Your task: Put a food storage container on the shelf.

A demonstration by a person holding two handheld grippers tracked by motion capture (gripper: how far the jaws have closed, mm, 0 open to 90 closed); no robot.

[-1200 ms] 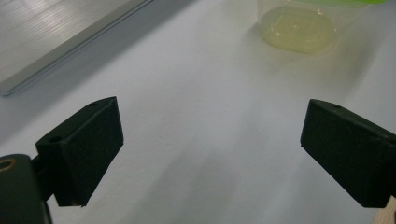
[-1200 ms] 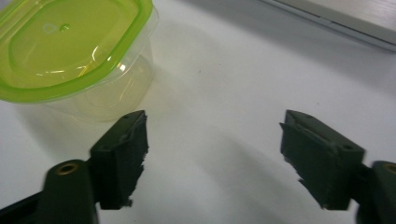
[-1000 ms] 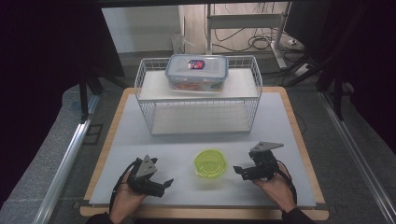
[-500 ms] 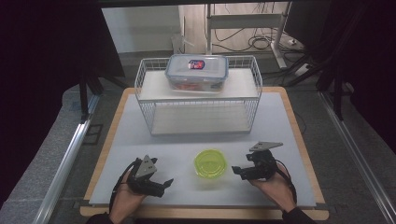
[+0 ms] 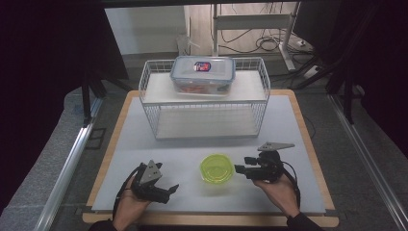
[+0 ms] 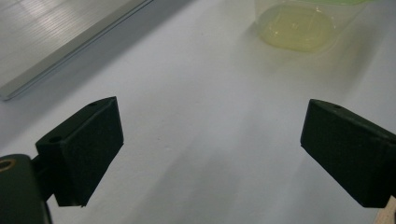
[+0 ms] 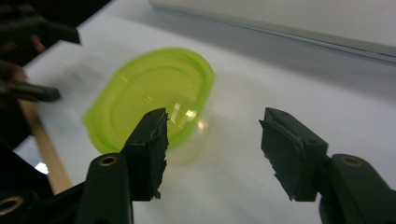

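Note:
A small clear tub with a lime-green lid [image 5: 216, 168] stands on the white mat near the front middle. My right gripper [image 5: 239, 169] is open just to its right, jaws pointing at it, tips close to its rim. In the right gripper view the green-lidded tub [image 7: 154, 93] lies just ahead of the open right gripper [image 7: 215, 128], partly behind one jaw. Open and low over the mat at the front left is my left gripper [image 5: 172, 189]. In the left gripper view its jaws stand wide apart [image 6: 212, 126], with the tub's clear base [image 6: 294, 28] farther ahead.
A white wire rack [image 5: 204, 103] stands at the back middle of the mat. A clear lidded food box [image 5: 202, 74] sits on its top shelf. The table's wooden edge [image 5: 211, 220] runs along the front.
My right gripper has crept a little to the left, closer to the green-lidded tub. The left gripper has stayed where it was.

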